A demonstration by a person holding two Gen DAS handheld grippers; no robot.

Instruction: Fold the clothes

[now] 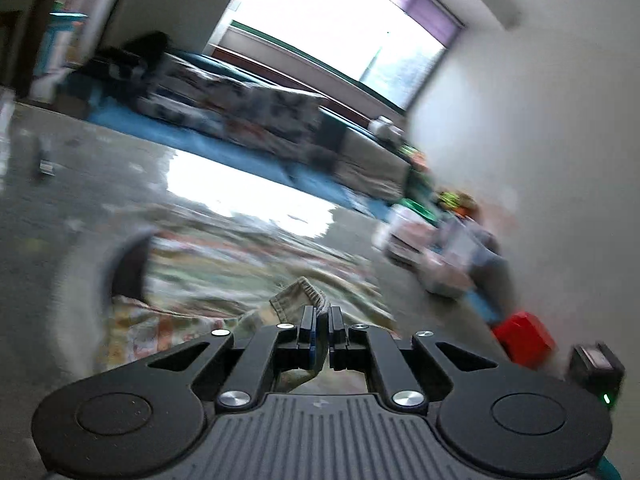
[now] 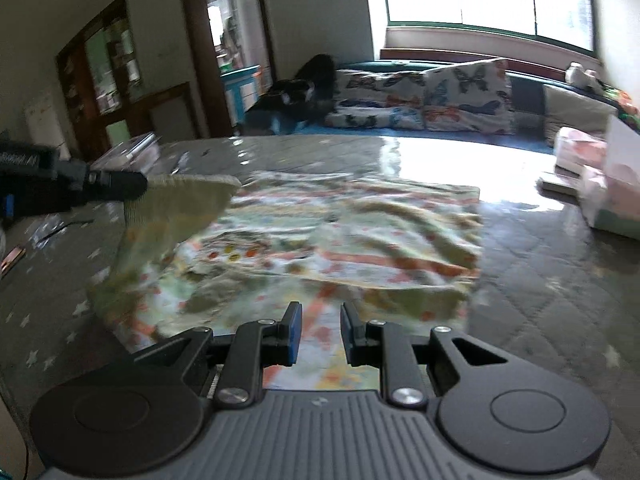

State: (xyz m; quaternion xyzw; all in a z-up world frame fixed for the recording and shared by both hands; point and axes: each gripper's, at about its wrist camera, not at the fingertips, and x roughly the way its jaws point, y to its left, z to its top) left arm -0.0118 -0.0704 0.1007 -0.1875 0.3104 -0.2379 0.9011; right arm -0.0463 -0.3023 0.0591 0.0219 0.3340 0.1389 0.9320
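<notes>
A patterned green, white and orange garment (image 2: pixel 340 236) lies spread on the grey quilted surface (image 2: pixel 540 280). My left gripper (image 1: pixel 322 320) is shut on the garment's ribbed hem (image 1: pixel 298 294) and holds that edge lifted; in the right wrist view it shows at the left (image 2: pixel 120 188) with the raised hem (image 2: pixel 188 196) hanging from it. My right gripper (image 2: pixel 320 330) is open and empty, just above the garment's near edge. The left wrist view is blurred by motion.
White and pink boxes (image 2: pixel 592 168) stand at the surface's right edge; a red object (image 1: pixel 524 336) lies near them. Butterfly-print cushions (image 2: pixel 424 96) line the window seat behind. A clear box (image 2: pixel 128 152) sits at the far left.
</notes>
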